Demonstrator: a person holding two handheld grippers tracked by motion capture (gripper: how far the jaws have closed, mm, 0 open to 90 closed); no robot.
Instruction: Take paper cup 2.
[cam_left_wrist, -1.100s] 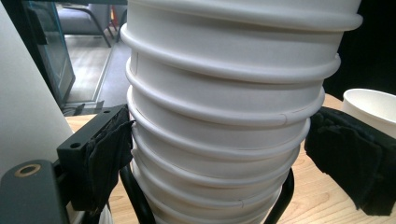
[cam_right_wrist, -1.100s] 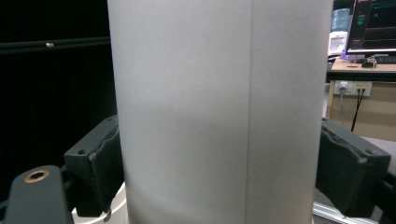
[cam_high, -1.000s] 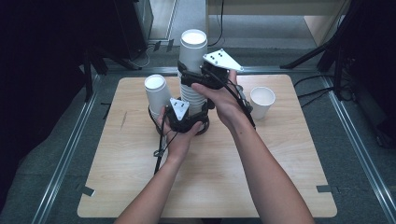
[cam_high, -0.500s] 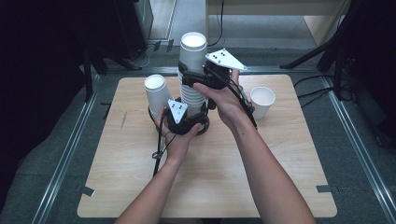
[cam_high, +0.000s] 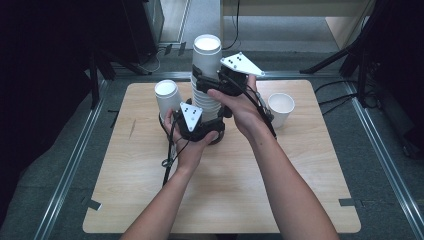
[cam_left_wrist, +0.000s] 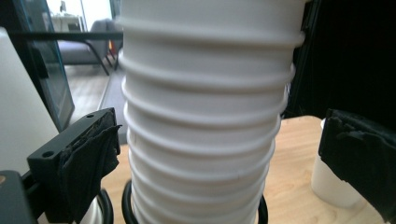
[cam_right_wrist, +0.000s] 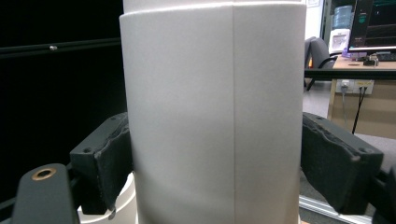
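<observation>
A tall stack of white paper cups (cam_high: 202, 106) stands at the middle of the wooden table (cam_high: 150, 200). My right gripper (cam_high: 205, 82) is shut on the smooth top cup (cam_high: 206, 55), whose wall (cam_right_wrist: 215, 116) both pads press. My left gripper (cam_high: 212, 131) sits low at the base of the stack. Its jaws stand open to either side of the ribbed rims (cam_left_wrist: 205, 140), with a gap at the right jaw.
One single white cup (cam_high: 167, 97) stands just left of the stack and another (cam_high: 281, 107) to its right. Dark stands and cables surround the table on the floor. The near half of the table is bare apart from the person's forearms.
</observation>
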